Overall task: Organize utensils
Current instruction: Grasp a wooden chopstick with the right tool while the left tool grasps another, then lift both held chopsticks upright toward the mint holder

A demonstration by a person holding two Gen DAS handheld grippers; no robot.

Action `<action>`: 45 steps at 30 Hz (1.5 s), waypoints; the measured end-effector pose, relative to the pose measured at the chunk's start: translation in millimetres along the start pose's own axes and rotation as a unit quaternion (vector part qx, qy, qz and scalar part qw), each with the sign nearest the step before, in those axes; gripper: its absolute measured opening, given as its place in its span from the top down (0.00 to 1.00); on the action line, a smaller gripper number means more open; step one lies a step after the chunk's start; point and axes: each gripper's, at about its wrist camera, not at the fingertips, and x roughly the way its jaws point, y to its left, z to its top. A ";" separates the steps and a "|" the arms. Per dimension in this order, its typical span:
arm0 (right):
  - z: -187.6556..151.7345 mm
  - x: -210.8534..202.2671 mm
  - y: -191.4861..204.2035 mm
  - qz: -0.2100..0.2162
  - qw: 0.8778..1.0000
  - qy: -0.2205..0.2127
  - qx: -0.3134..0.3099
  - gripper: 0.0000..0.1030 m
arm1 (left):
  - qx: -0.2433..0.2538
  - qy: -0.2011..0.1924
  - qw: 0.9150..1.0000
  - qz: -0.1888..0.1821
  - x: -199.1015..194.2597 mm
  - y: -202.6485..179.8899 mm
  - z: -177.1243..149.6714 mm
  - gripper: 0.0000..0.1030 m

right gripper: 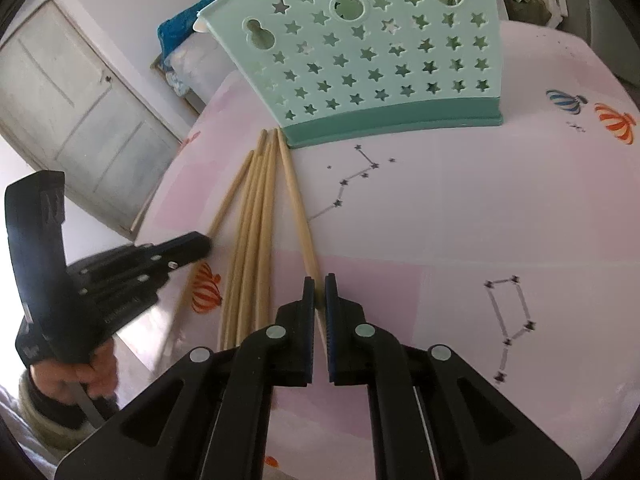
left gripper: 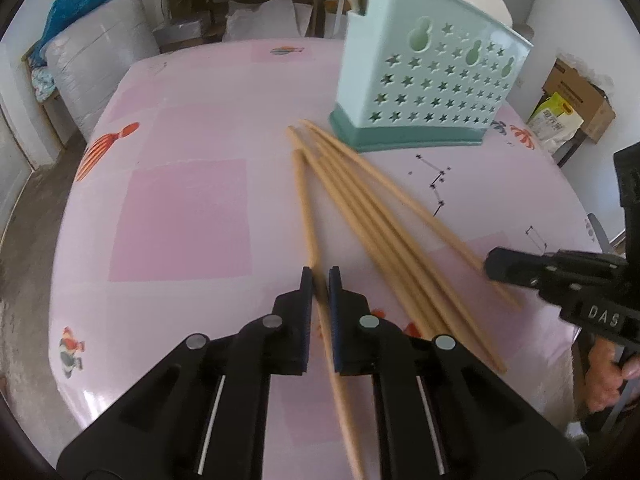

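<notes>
- Wooden chopstick (left gripper: 305, 204), pale tan: pinched between the narrowed jaws of the left claw (left gripper: 320, 276); long axis runs from the claw toward the utensil holder (left gripper: 424, 84), far tip just short of the holder's base and apart from it; near end passes back between the claw's fingers.
- Wooden chopstick, second (right gripper: 298, 216): pinched in the right claw (right gripper: 319, 284), jaws pressed nearly together on it; long axis points at the holder, tip at the corner of its dark green base; whether it touches cannot be told.
- Loose chopsticks (right gripper: 256, 240), a bundle: lying flat on the counter (right gripper: 420, 220) between the two held sticks, fanned, all tips toward the holder's base.
- Utensil holder, mint green plastic, star-shaped cutouts, darker green base: upright on the counter, beyond the chopstick tips.
- Counter covering: pink, with balloon and constellation prints.
- Person's hand (right gripper: 76, 380): gripping the left claw's handle.
</notes>
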 end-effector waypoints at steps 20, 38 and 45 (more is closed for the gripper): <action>34.7 16.0 34.2 -0.053 0.986 -0.005 -0.161 0.83 | 0.007 0.011 1.000 0.020 21.6 12.4 36.5 0.89; -4.6 -22.8 -14.8 -0.043 0.998 0.014 -0.052 0.93 | -0.078 0.008 0.996 -0.043 6.8 14.1 8.0 0.93; 6.1 -15.6 -7.9 -0.047 0.997 0.021 -0.062 0.91 | -0.061 0.025 0.996 -0.053 15.5 15.2 22.7 0.90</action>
